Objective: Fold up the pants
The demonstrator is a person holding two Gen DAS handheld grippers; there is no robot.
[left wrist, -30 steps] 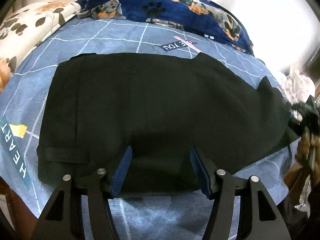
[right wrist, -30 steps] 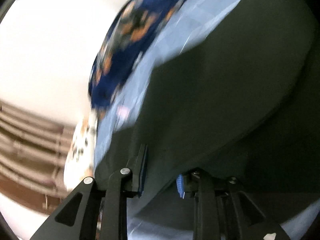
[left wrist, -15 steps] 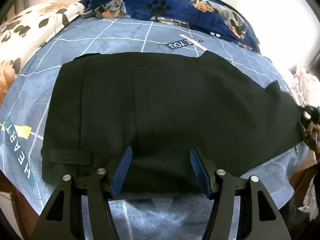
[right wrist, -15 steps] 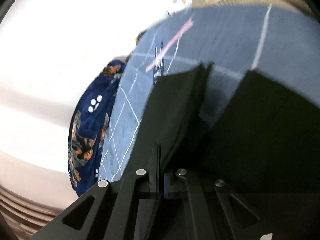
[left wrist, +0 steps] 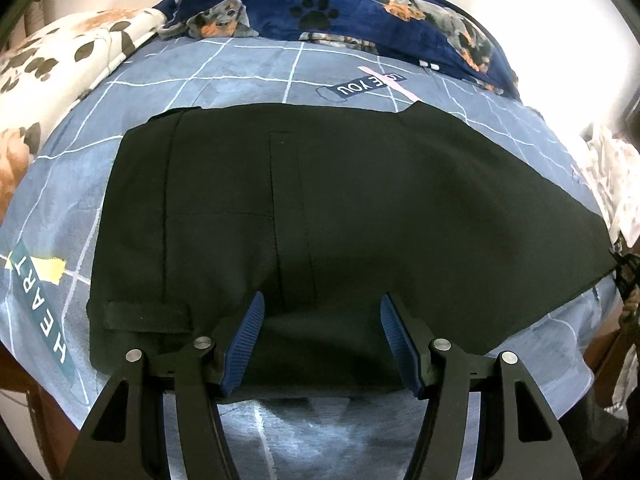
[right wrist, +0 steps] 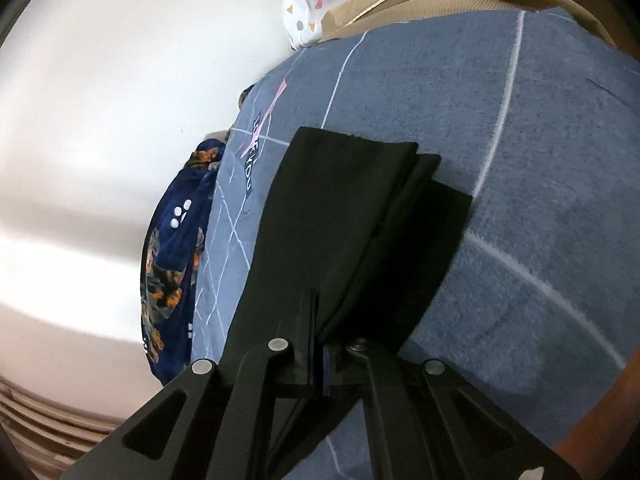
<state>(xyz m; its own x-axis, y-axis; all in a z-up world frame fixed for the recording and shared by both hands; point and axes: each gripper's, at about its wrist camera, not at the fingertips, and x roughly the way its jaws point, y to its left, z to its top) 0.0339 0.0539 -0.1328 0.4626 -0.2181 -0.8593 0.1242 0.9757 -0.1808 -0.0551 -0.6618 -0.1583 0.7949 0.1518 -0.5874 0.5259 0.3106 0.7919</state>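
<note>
Black pants lie flat across the blue grid-patterned bed sheet, waistband at the left, legs running to the right. My left gripper is open, its blue pads over the near edge of the pants, holding nothing. My right gripper is shut on the leg end of the pants, which hangs in stacked layers over the sheet. The right gripper shows at the far right edge of the left wrist view.
A navy dog-print blanket lies along the far side of the bed by the wall. A white paw-print blanket is at the far left. Patterned white cloth lies at the right. The bed's wooden edge is near.
My right gripper closed on the leg end and pulled it out to the right, flattening the pants. The left gripper stayed open and moved little.
</note>
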